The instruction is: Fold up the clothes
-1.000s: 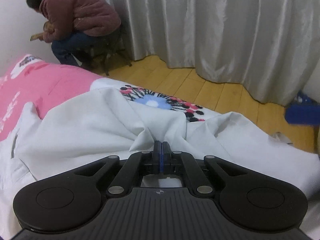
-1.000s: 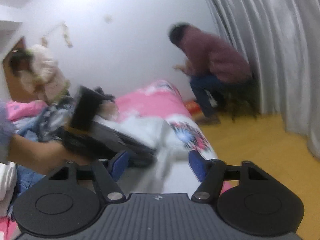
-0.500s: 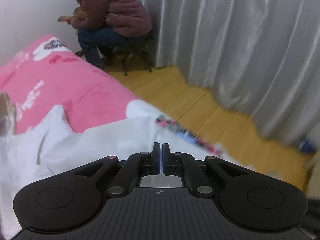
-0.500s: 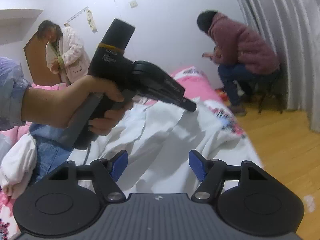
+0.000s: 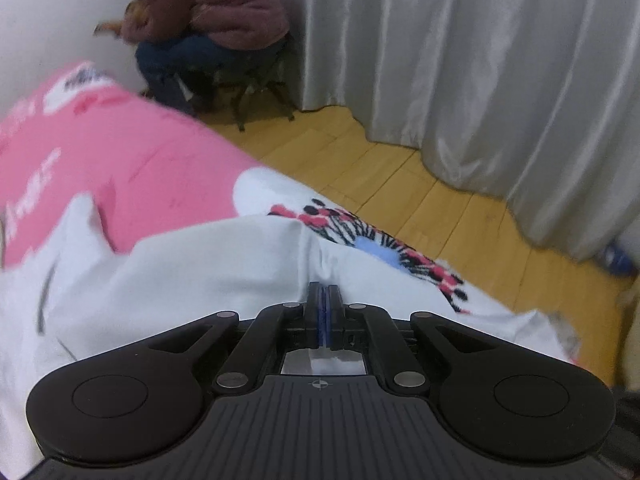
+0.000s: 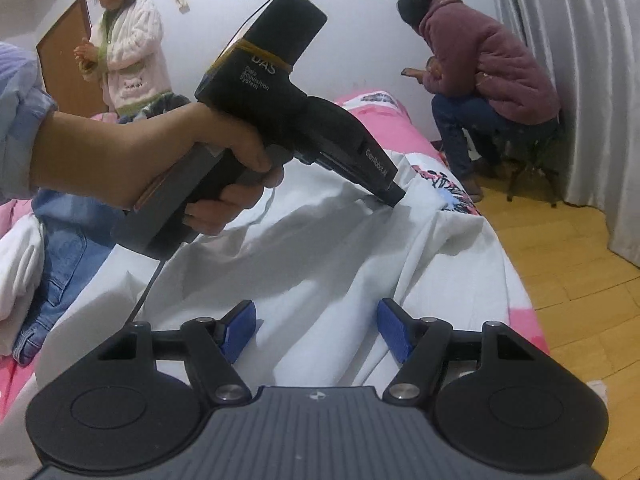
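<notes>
your left gripper (image 5: 323,300) sits at the garment's (image 6: 320,248) far edge, its tips pressed together on a fold of cloth, with your left hand (image 6: 160,160) behind it above the spread fabric. your right gripper (image 6: 316,330) hovers over the garment's near part, fingers apart. the garment lies on the bed (image 5: 140,160). jeans (image 6: 60,260) lie left of it. the floor (image 6: 560,260) runs along the right, the curtain (image 5: 480,80) beyond. a seated person (image 6: 480,80) is past the bed's far end.
</notes>
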Demonstrator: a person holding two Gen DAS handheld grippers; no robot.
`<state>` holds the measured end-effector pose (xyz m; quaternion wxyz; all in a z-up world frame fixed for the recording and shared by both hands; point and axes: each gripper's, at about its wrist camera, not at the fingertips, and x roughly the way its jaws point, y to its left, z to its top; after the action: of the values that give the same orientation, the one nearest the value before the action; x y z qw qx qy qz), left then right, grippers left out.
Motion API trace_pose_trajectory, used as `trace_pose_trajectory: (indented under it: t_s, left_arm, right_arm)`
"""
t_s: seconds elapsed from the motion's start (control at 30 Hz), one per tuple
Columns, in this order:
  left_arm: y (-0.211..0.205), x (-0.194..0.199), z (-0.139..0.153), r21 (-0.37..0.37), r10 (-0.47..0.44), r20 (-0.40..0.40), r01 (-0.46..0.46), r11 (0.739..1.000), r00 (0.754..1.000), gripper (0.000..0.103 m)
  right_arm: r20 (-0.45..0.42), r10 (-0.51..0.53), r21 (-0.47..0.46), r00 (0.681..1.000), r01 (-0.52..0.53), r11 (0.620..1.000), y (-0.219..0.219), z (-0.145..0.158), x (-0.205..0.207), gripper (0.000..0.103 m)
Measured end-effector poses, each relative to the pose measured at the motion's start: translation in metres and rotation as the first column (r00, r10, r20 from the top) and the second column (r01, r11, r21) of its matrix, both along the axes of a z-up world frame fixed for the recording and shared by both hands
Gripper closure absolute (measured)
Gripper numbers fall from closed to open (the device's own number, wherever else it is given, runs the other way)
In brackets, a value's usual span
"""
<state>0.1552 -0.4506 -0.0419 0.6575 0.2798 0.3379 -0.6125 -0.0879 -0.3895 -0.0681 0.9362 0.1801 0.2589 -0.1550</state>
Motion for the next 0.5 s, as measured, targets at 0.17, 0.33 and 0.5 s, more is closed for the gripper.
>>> trace_pose_trajectory:
  t_s: [0.17,0.33,0.5]
  left_arm:
    - [0.001,-0.002,0.009,-0.005,0.006,0.025,-0.005,1.000,1.000,0.101]
    - [0.000,-0.002,0.029,-0.086,0.021,0.005,-0.021,0.996,1.000,0.101]
    - [-0.011,-0.006,0.010,-0.039,0.007,0.023,-0.007,0.999,1.000,0.101]
  right_arm:
    - [-0.025,0.007,-0.023,1.000,-0.007,1.000,0.002,-0.003,0.004,0.032]
    - [-0.024,0.015,-0.023,1.000,-0.015,1.000,0.001,-0.005,0.003,0.029]
    - [-0.020,0.024,-0.026,1.000,-0.024,0.999,0.001,-0.005,0.001,0.027]
